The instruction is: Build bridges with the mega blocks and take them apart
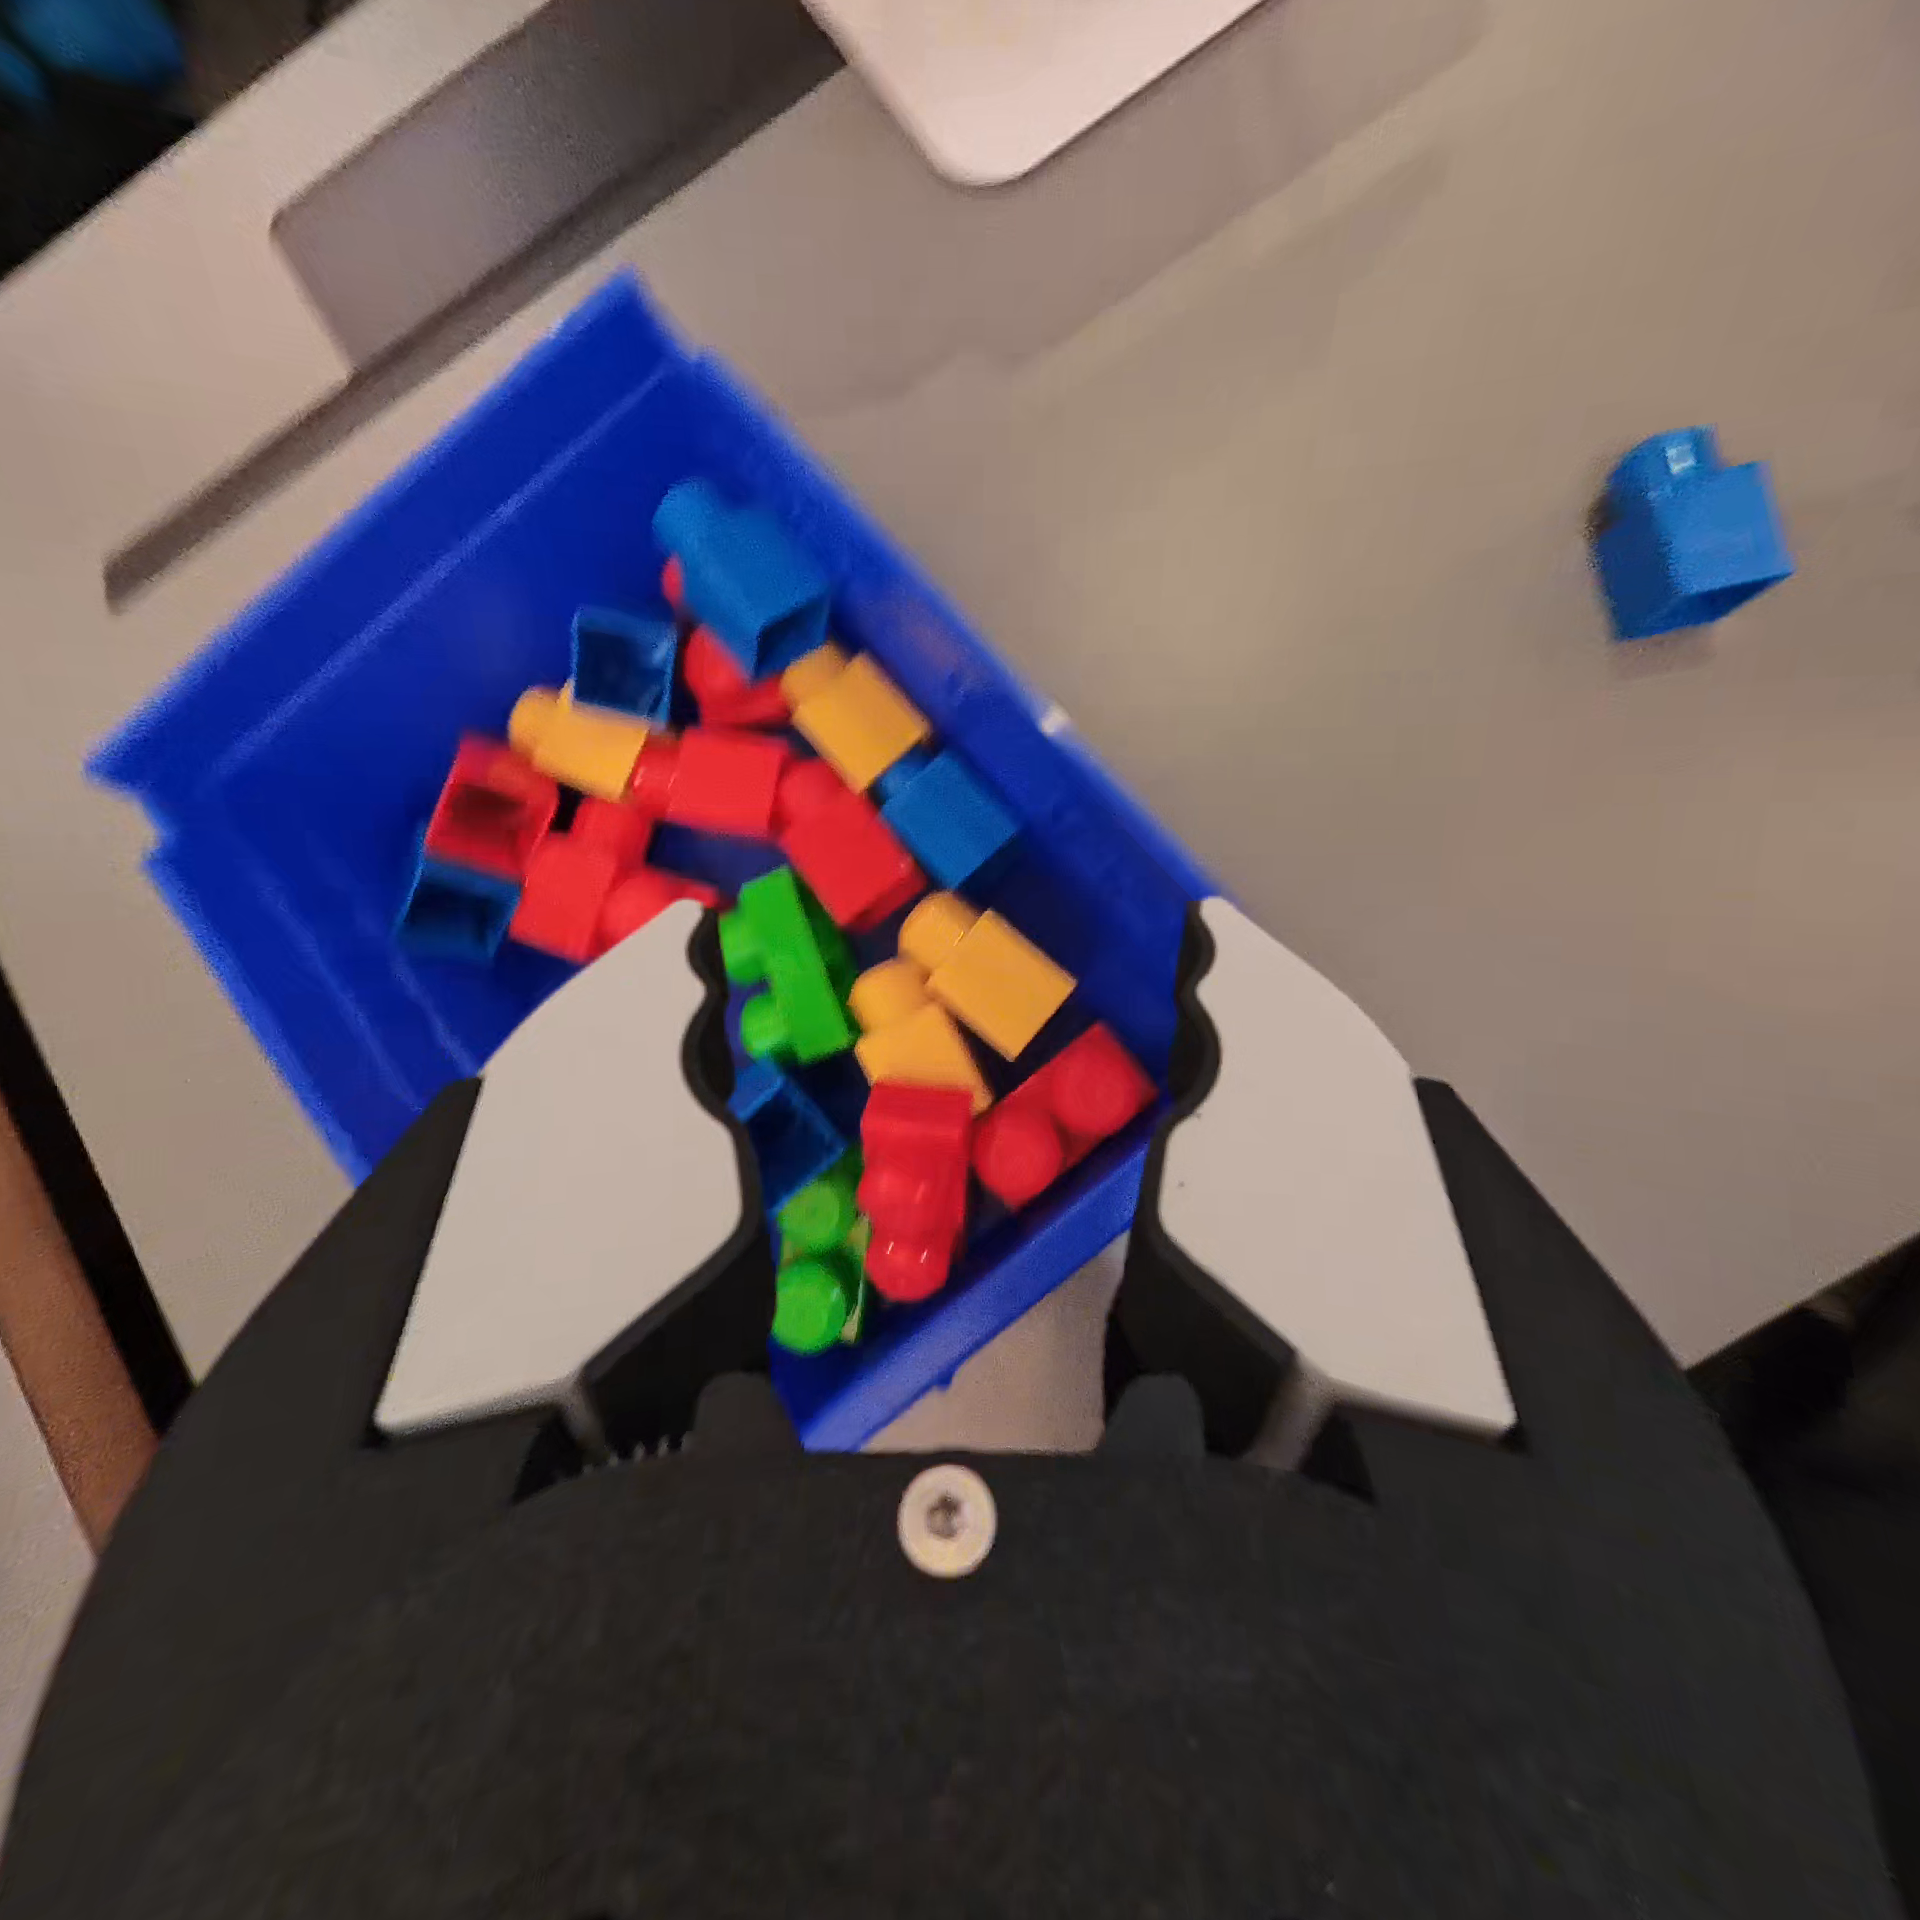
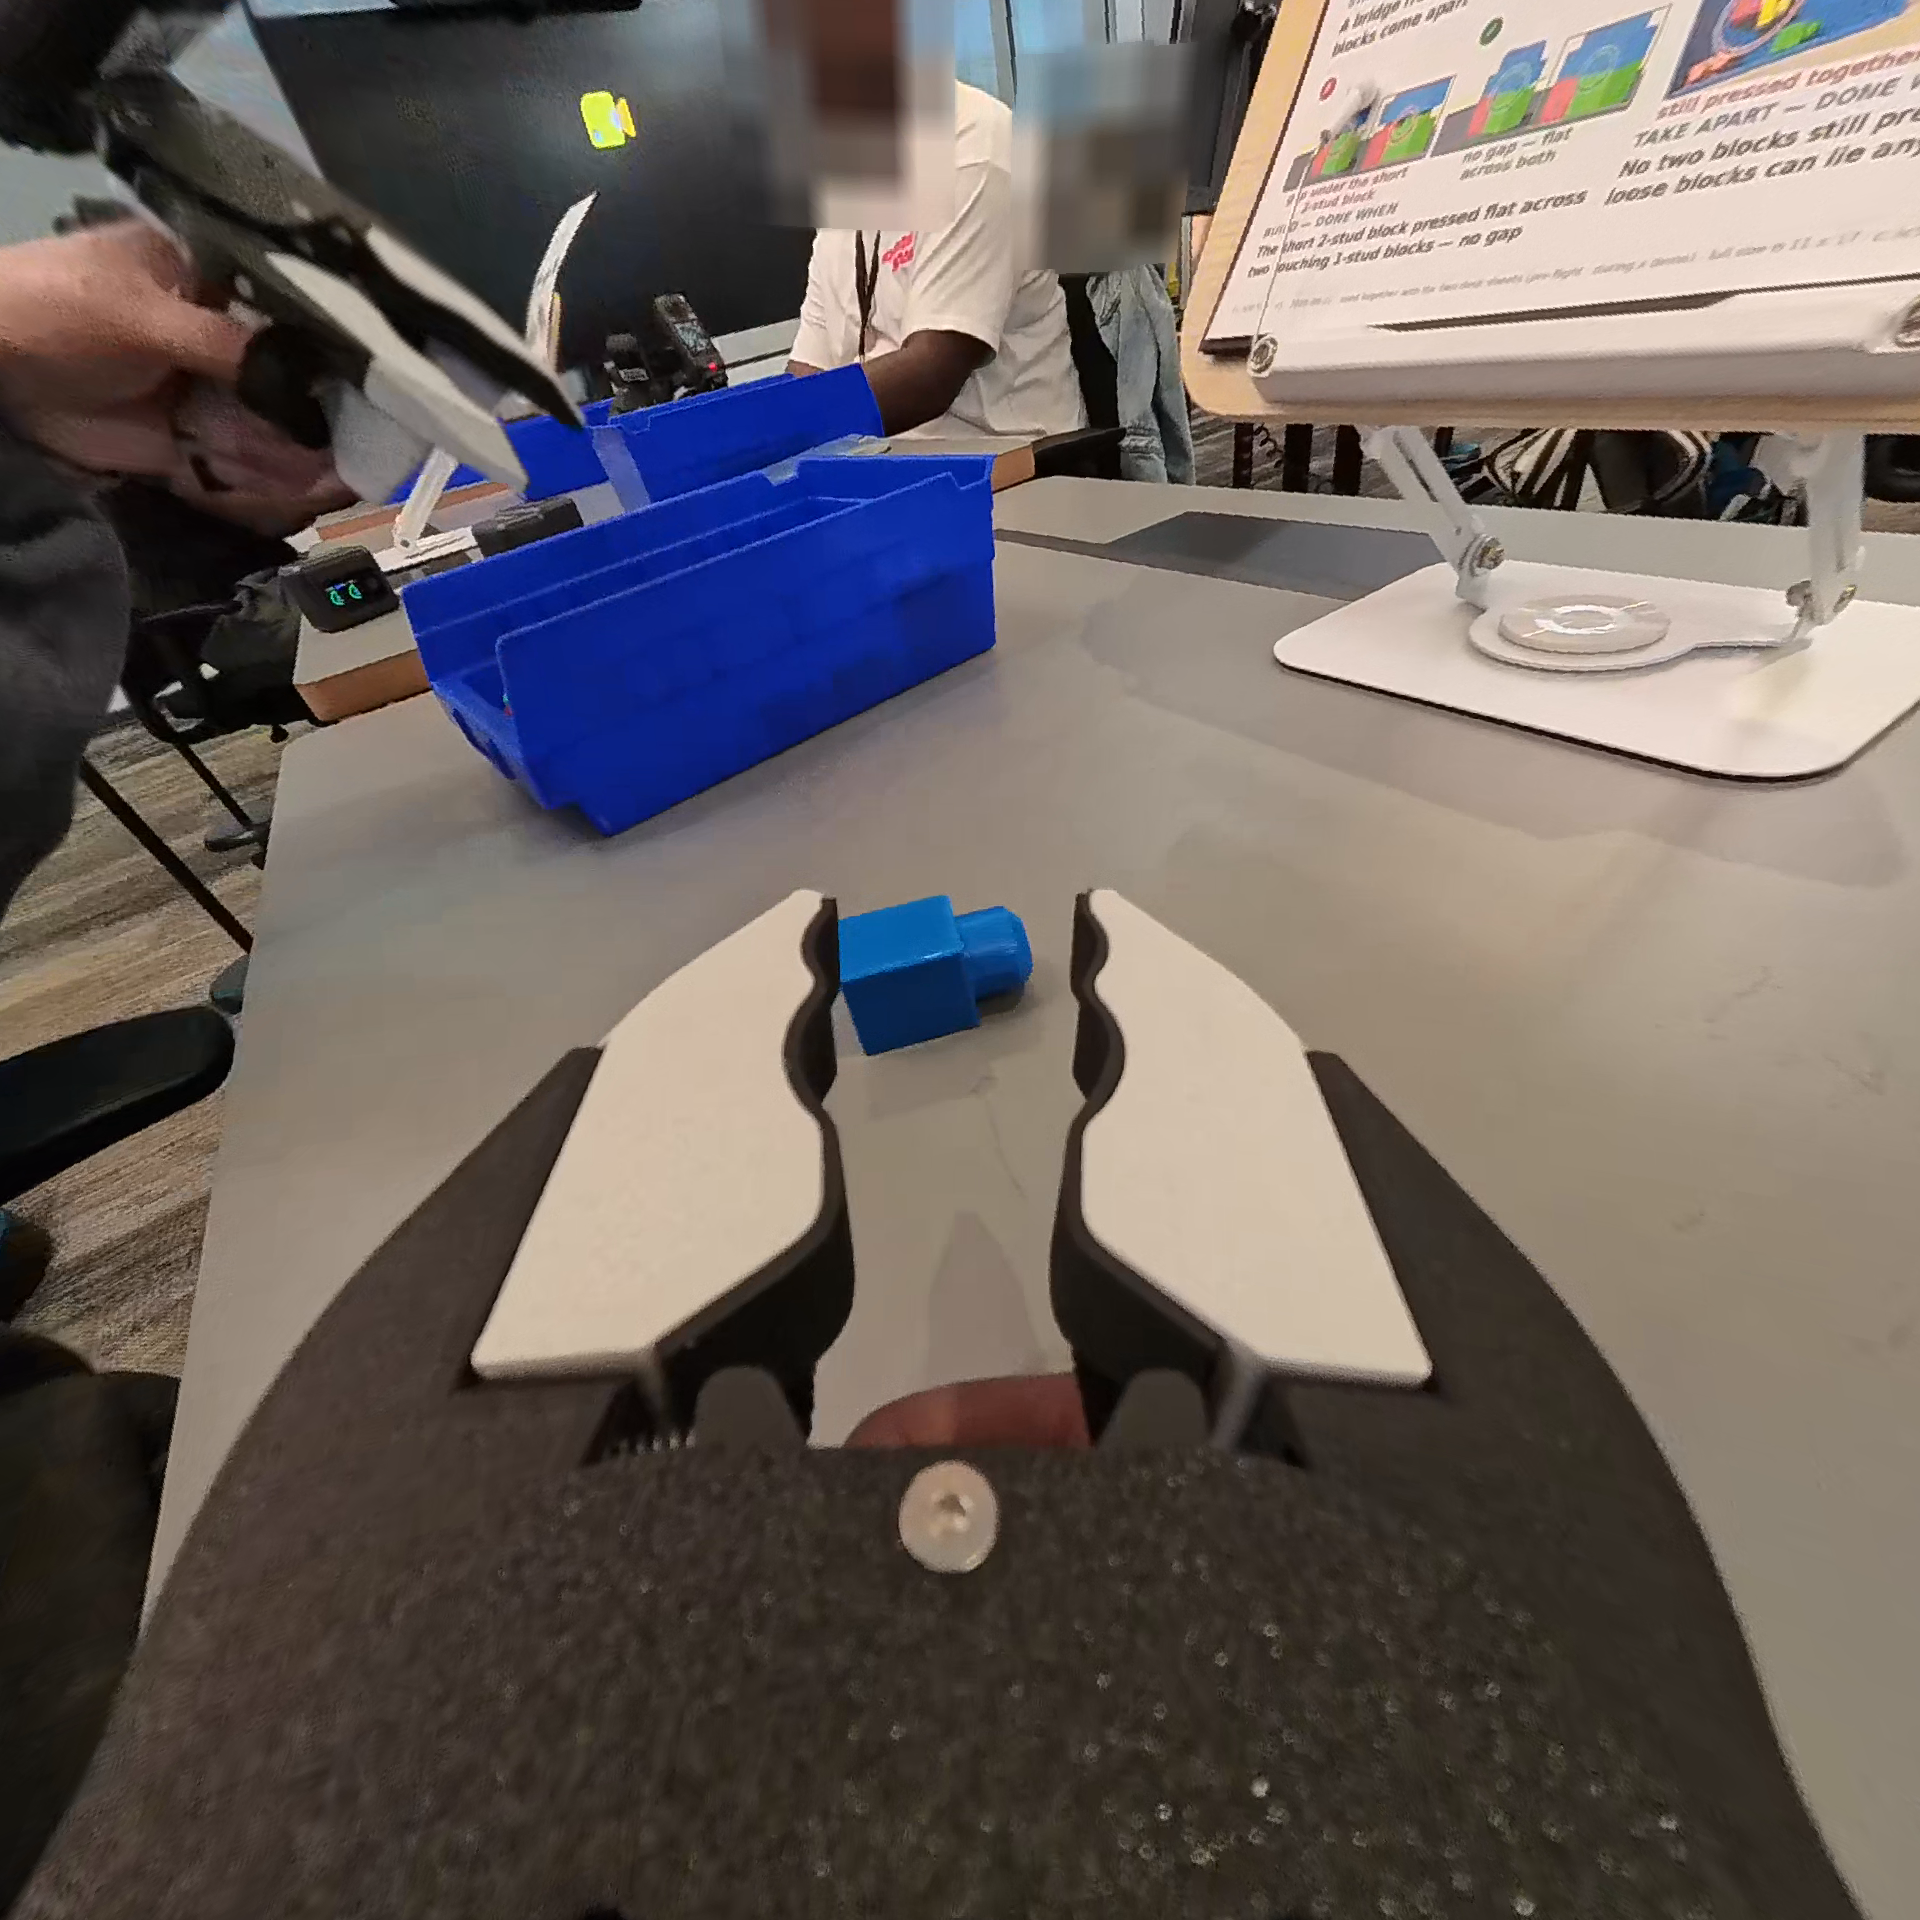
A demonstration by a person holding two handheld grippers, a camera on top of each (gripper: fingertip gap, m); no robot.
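Right wrist view shows the one loose blue block (image 2: 930, 971) lying on its side on the grey table (image 2: 1351, 987), its single stud pointing right, just ahead of the right gripper (image 2: 951, 961), whose jaws are spread and hold nothing; the left fingertip (image 2: 805, 935) looks almost against the block's base, though contact cannot be confirmed. Left of that block and farther back stands the blue bin (image 2: 727, 644), and above the bin hangs the left gripper (image 1: 940, 971), jaws also spread and empty, looking down on a heap of red, yellow, blue and green blocks (image 1: 790, 883) inside. Building appears barely begun: one piece is out, and the left claw seems to be choosing the next. The next move likely calls for dropping the left jaws around one exposed piece, perhaps the green block (image 1: 784, 971) between the tips, and for the right claw to stand the blue block upright so others can be pressed beside it. Right of the block and farther back, a white stand (image 2: 1621, 665) carries an instruction sheet (image 2: 1621, 156). Beyond the bin sit more blue bins, a dark screen and a seated person in a white shirt.
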